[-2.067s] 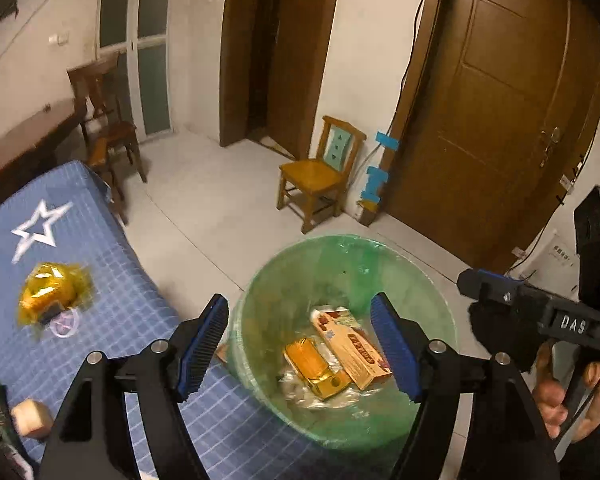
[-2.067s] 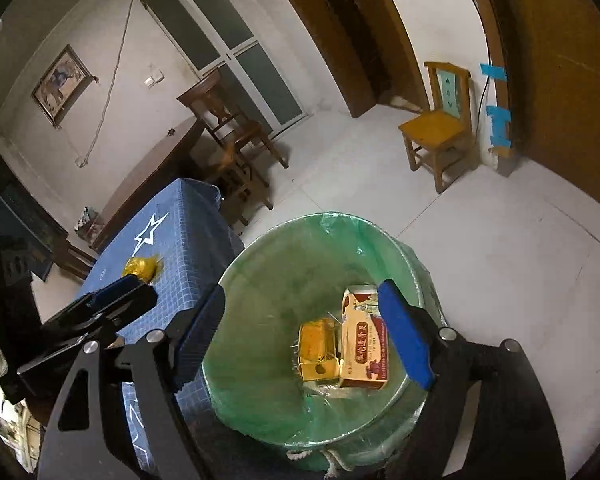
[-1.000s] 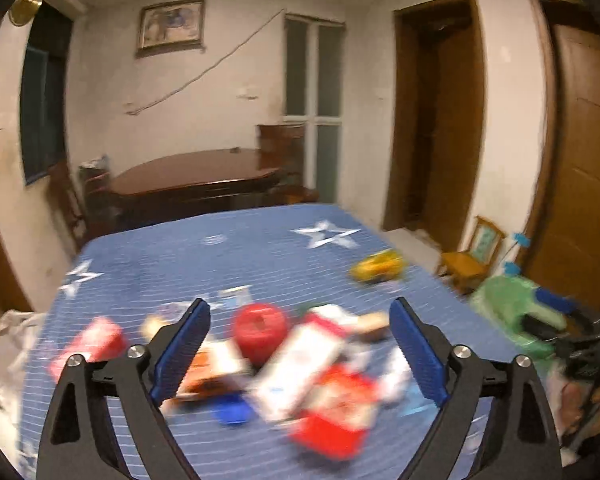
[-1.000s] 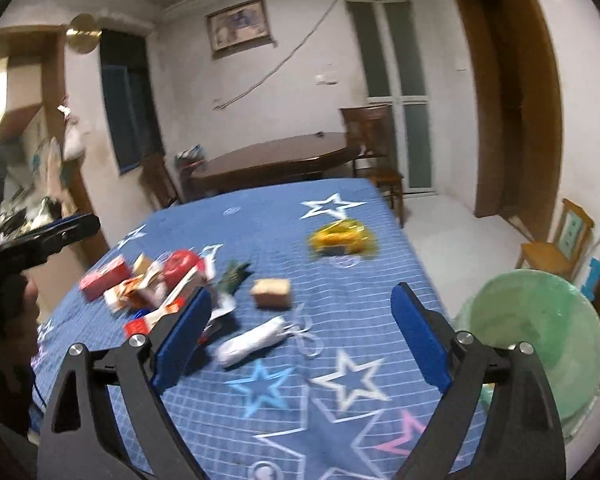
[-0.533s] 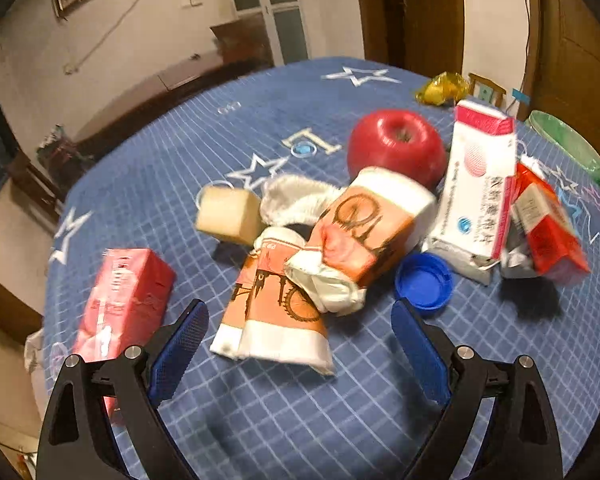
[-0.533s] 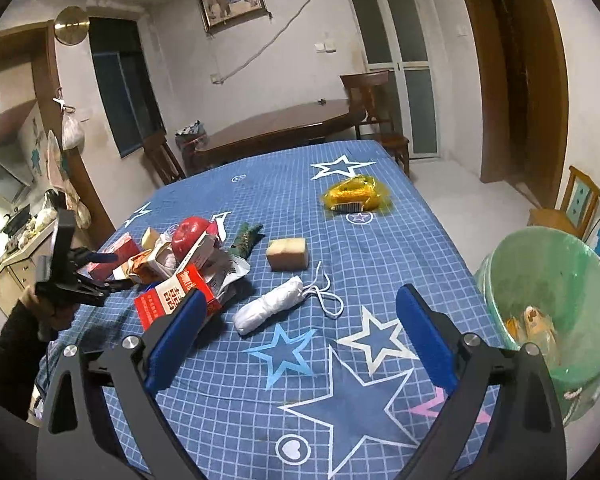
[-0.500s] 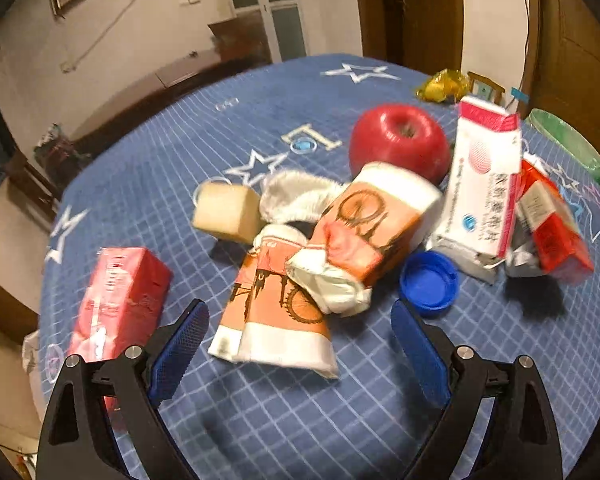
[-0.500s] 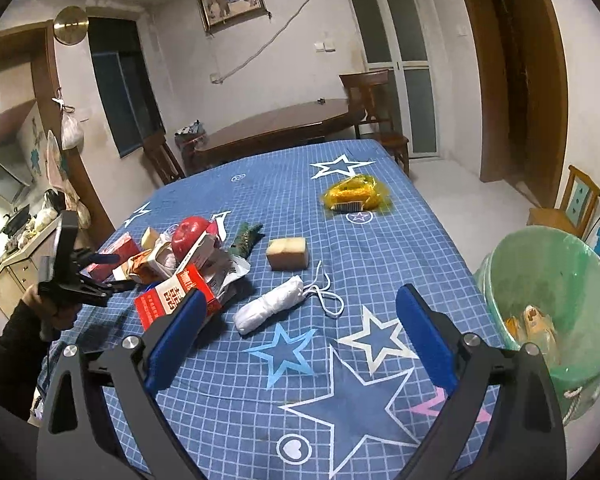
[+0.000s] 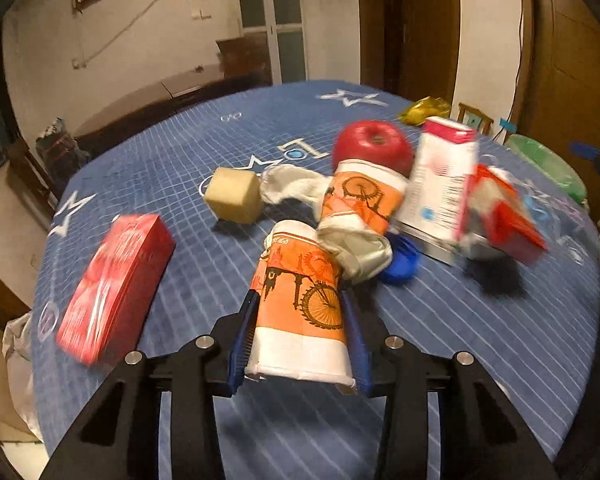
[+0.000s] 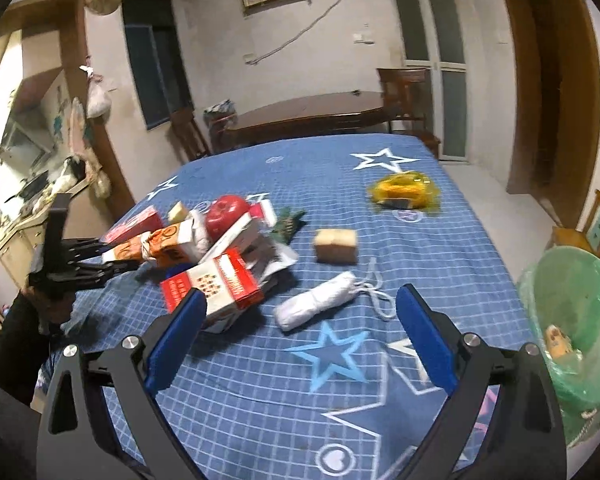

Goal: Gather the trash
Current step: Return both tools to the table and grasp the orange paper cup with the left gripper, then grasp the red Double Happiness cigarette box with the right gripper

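While its jaws have just been closing, left gripper [image 9: 300,332]: clamped on the near cup [image 9: 300,300], blue pads against both its sides.
Cup: lying on its side on the table [image 9: 480,340], at the near edge of the trash pile.
Second cup [image 9: 362,200]: just behind it, crumpled, in front of the apple [image 9: 372,144].
Red box [image 9: 112,280]: left of the cup, apart from it.
Right gripper [image 10: 300,340]: jaws wide, nothing between them, above the table.
Bin [image 10: 572,320]: right of the table, green liner.
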### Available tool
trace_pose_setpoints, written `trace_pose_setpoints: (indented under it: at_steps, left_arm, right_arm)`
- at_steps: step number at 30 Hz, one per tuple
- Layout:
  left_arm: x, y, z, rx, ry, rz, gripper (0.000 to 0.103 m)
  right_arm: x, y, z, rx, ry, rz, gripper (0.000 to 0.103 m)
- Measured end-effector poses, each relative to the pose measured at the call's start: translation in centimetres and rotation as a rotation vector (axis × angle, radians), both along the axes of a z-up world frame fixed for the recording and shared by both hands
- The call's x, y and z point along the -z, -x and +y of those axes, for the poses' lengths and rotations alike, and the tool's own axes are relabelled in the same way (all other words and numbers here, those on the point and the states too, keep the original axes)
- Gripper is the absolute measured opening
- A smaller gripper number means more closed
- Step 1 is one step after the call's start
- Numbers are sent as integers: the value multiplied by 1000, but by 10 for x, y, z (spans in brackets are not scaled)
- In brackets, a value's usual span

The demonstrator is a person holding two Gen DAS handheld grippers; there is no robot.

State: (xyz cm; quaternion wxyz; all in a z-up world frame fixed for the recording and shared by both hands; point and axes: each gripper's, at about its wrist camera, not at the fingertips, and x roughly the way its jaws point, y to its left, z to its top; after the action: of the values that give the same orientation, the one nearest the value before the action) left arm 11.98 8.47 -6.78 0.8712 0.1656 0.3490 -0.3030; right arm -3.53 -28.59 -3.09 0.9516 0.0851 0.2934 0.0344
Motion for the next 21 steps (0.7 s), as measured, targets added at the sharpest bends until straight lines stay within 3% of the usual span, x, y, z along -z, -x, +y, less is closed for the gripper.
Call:
trace_pose_setpoints:
  at_steps: [6, 9, 12, 15, 17, 19, 21]
  left_arm:
    - [-7, 78, 11, -27, 105, -23, 43]
    - [0, 97, 3, -56, 128, -14, 43]
    - [5, 100, -8, -101, 131, -13, 43]
    - [14, 80, -9, -170, 148, 43, 43]
    - [20, 69, -8, -214, 154, 82, 43]
    - [22, 67, -5, -229, 174, 97, 43]
    - [21, 68, -2, -229, 200, 98, 45]
  right_arm:
    - [9, -24, 29, -65, -63, 55, 92]
    - [6, -38, 59, -99, 18, 11, 93]
    - [-5, -62, 99, -186, 160, -50, 92]
    - [1, -99, 138, -303, 329, 8, 66]
    - [23, -118, 155, -366, 451, 129, 33]
    - [37, -111, 149, -373, 540, 191, 22]
    - [37, -88, 131, -382, 568, 190, 22]
